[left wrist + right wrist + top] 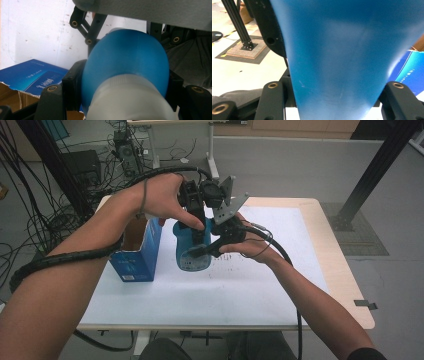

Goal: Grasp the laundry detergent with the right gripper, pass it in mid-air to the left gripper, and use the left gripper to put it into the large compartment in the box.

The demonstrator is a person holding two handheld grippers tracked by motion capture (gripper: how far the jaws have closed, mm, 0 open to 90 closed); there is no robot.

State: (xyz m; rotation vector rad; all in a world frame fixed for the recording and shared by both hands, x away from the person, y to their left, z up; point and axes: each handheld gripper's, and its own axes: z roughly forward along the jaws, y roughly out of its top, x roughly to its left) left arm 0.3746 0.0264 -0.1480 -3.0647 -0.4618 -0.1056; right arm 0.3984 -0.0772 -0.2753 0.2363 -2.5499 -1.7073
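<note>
High view shows both grippers meeting above the middle of the table (280,285), each clamped on the same blue bottle (192,247), which hangs clear of the white surface. From where I stand, the left gripper (192,217) comes down from above and its jaws pinch the bottle's upper end; in the left gripper view the blue bottle (125,65) sits squeezed between the two black jaws, with its white cap (130,100) nearest the camera. The right gripper (212,247) bites in from the side, lower down, and in the right gripper view the bottle's blue wall (339,62) is wedged tight between its jaws. An open blue box (136,255) stands just beyond the left gripper's outer side, flaps up. My reading is that the bottle is mid-handover or being steadied for uncapping; I cannot tell which. Next, one grip likely has to hold firm while the other lets go or twists, without letting the bottle slip.
</note>
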